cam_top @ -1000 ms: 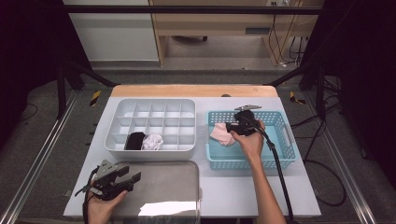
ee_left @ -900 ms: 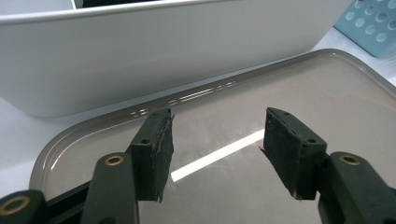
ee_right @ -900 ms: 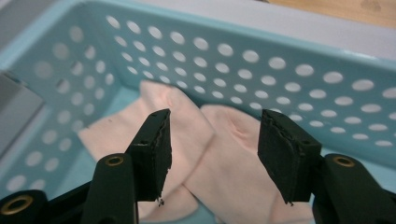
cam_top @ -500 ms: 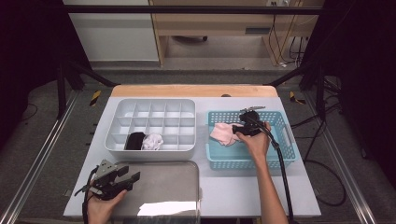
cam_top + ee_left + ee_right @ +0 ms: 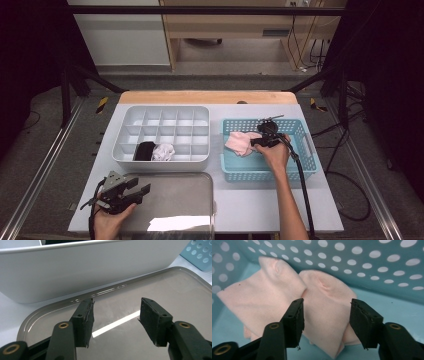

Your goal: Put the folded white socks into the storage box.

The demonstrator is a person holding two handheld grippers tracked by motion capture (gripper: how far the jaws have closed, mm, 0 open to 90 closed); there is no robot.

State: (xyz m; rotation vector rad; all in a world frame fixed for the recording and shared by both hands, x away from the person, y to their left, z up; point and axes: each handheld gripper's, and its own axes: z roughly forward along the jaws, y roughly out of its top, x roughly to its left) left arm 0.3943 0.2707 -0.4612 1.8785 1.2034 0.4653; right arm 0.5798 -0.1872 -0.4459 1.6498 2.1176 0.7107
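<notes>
Inside blue perforated basket (image 5: pixel 310 160): right gripper (image 5: pixel 325 315), jaws wide, straddling pink socks (image 5: pixel 287 305), grip unclosed; left gripper (image 5: pixel 116 317), jaws wide, empty, over grey tray (image 5: pixel 190 295) beside white divided organizer (image 5: pixel 75 270)

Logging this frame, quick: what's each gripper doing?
Left gripper: open, empty, over the metal tray.
Right gripper: open, around the pink socks, not closed.
</notes>
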